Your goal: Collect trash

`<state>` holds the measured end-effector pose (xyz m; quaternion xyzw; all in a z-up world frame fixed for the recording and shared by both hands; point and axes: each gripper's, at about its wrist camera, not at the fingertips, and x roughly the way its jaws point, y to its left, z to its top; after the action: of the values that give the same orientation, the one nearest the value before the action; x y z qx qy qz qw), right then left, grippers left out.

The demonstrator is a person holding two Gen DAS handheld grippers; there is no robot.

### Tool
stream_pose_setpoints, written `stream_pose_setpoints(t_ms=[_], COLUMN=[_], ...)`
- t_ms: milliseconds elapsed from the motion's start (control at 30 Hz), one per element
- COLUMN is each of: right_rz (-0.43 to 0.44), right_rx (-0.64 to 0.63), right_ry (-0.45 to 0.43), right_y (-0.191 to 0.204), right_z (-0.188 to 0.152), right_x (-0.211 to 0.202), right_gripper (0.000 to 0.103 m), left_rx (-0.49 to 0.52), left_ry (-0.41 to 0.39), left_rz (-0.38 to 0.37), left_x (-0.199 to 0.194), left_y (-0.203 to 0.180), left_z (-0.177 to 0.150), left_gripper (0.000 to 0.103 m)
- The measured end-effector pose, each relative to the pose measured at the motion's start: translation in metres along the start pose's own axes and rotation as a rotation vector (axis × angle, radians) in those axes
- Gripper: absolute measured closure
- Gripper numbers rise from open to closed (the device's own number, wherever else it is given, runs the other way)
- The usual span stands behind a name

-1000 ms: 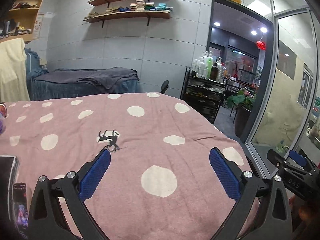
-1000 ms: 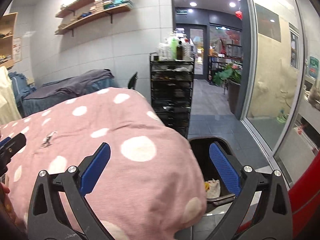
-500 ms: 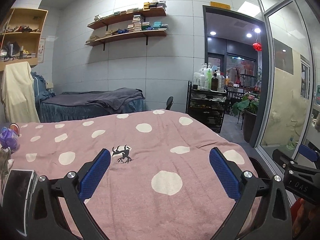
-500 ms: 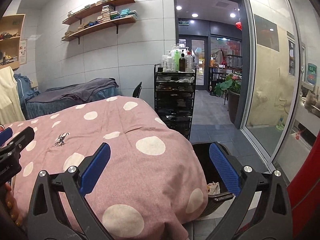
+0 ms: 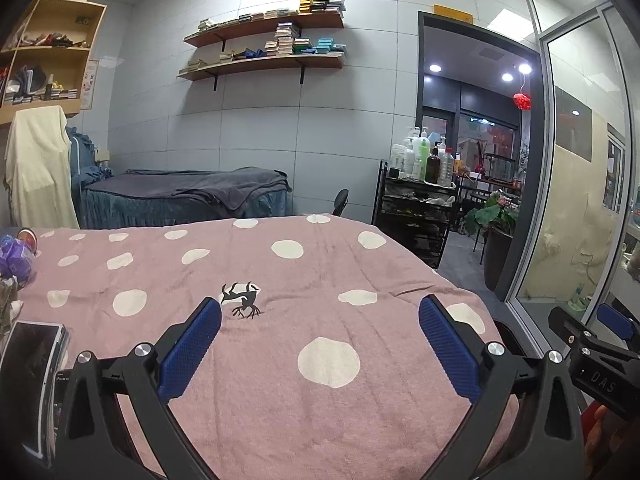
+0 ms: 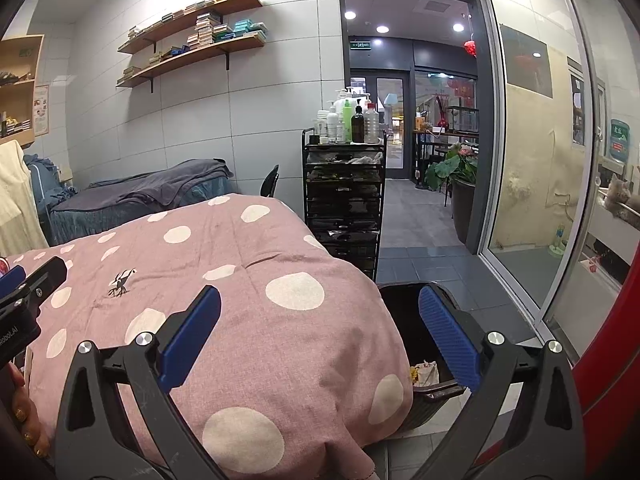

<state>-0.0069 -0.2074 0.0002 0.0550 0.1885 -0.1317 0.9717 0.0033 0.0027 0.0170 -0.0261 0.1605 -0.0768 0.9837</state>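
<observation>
A black trash bin [image 6: 404, 312] stands on the floor at the bed's right corner, with crumpled paper trash [image 6: 425, 372] inside it. My right gripper [image 6: 320, 344] is open and empty, held above the bed corner and the bin. My left gripper [image 5: 320, 344] is open and empty above the pink polka-dot blanket [image 5: 280, 280]. A crumpled purple wrapper [image 5: 16, 258] and other scraps lie at the blanket's far left edge in the left wrist view. The right gripper also shows at the right edge of the left wrist view [image 5: 596, 344].
A phone or tablet [image 5: 32, 360] lies on the blanket at lower left. A black cart with bottles [image 6: 344, 184] stands beyond the bed. A grey massage bed [image 5: 188, 196] is at the back wall. A glass partition [image 6: 532, 160] and doorway are to the right.
Both grippers have risen and tilted upward, so more of the room and wall shows. The purple wrapper and tablet have come further into the left view. Both stay open.
</observation>
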Motion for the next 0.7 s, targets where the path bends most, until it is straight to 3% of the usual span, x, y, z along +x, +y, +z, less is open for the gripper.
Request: stream_pose_setpoints(t_ms=[700], right_rz=[-0.001], right_rx=[0.015], right_ry=[0.012], right_y=[-0.0032], right_z=[-0.0004], right_x=[0.0011], right_gripper=[0.005], left_rx=[-0.004], left_ry=[0.015], left_rz=[-0.001], left_x=[0.0015], left_y=[-0.0013], left_z=[-0.0026], left_gripper=[0.005])
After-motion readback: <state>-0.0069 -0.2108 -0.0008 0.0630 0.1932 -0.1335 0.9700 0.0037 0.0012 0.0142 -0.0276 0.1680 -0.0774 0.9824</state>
